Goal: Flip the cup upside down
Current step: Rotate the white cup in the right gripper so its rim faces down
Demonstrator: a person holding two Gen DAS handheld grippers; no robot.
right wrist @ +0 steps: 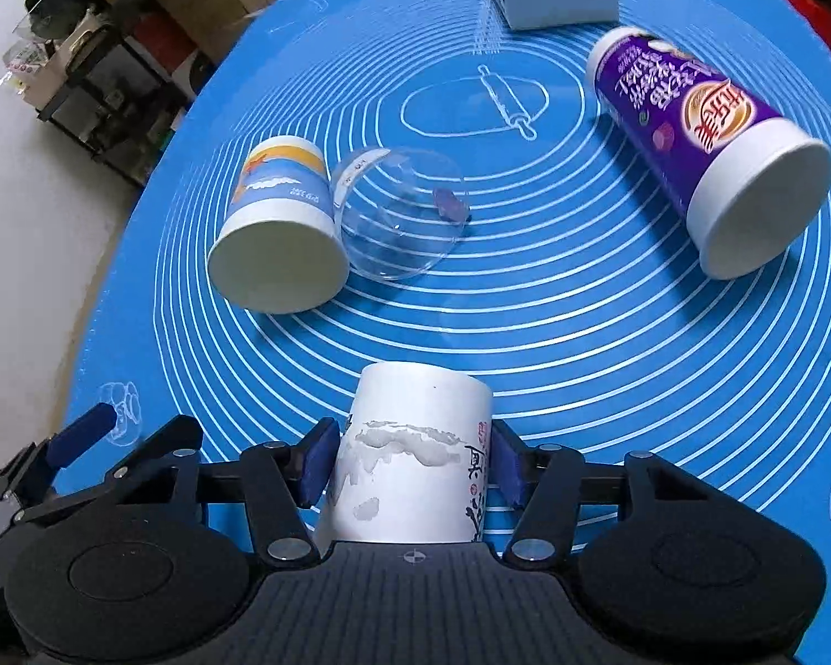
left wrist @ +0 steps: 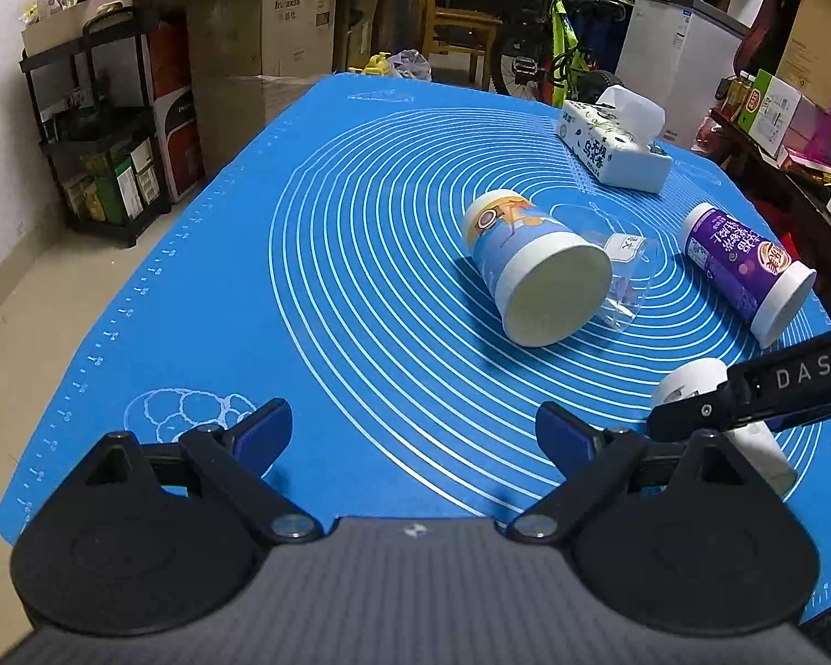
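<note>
A white cup (right wrist: 415,460) with a grey landscape print and black characters sits between the fingers of my right gripper (right wrist: 410,463), which is shut on its sides; it lies along the fingers, low over the blue mat (right wrist: 526,332). In the left wrist view the same cup (left wrist: 692,382) shows at the right, held by the right gripper's black fingers (left wrist: 709,407). My left gripper (left wrist: 413,435) is open and empty above the mat's near edge. The left gripper's blue fingertip (right wrist: 83,438) shows at the left in the right wrist view.
A blue-and-white cup (left wrist: 532,271) lies on its side mid-mat beside a clear plastic dome lid (right wrist: 399,216). A purple cup (right wrist: 709,155) lies on its side at the right. A tissue box (left wrist: 615,144) sits at the far side. Shelves and boxes stand beyond the left edge.
</note>
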